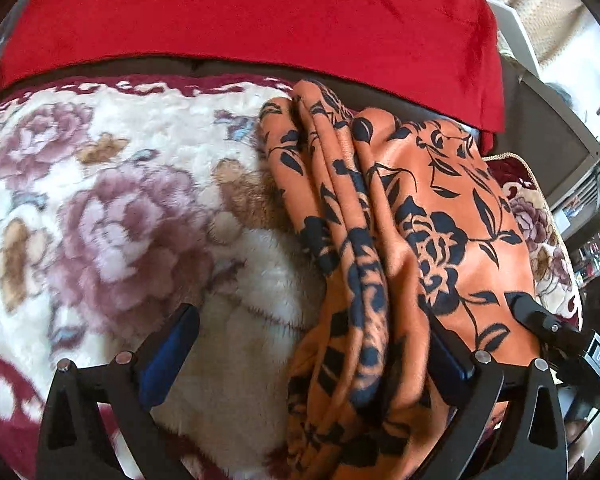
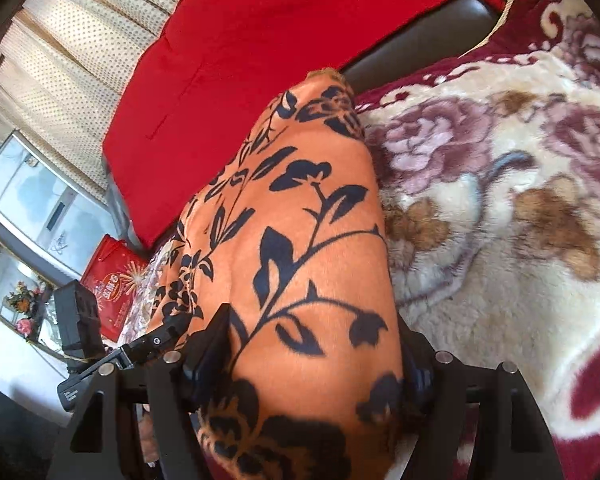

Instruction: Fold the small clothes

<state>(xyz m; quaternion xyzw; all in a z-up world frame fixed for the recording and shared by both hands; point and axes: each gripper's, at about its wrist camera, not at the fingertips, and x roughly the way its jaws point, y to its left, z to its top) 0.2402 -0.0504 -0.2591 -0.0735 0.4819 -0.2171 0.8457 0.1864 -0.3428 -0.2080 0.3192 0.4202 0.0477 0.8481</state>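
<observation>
**Operator:** Garment position, relative to the floral blanket?

**Manual:** Orange floral garment (image 1: pixel 403 216) lies bunched on the floral blanket (image 1: pixel 112 200), toward the blanket's edge nearest the red cushion (image 1: pixel 260 12). Its long axis runs from that cushion back toward you.

**Operator:** State of the left tongs?

**Manual:** Your left tongs (image 1: pixel 315 356) stand spread fully wide. The garment's folded ridges pass between the fingers at the right-hand side; neither pad presses the cloth. Nothing is held.

**Operator:** And the right tongs?

**Manual:** Your right tongs (image 2: pixel 311 356) straddle the garment's near end, about three-quarters open. Cloth fills the gap and reaches both fingers. Judge this a grip on the thick bundle.

**Operator:** Which is nearer?

**Manual:** Both sit at the near end.
</observation>
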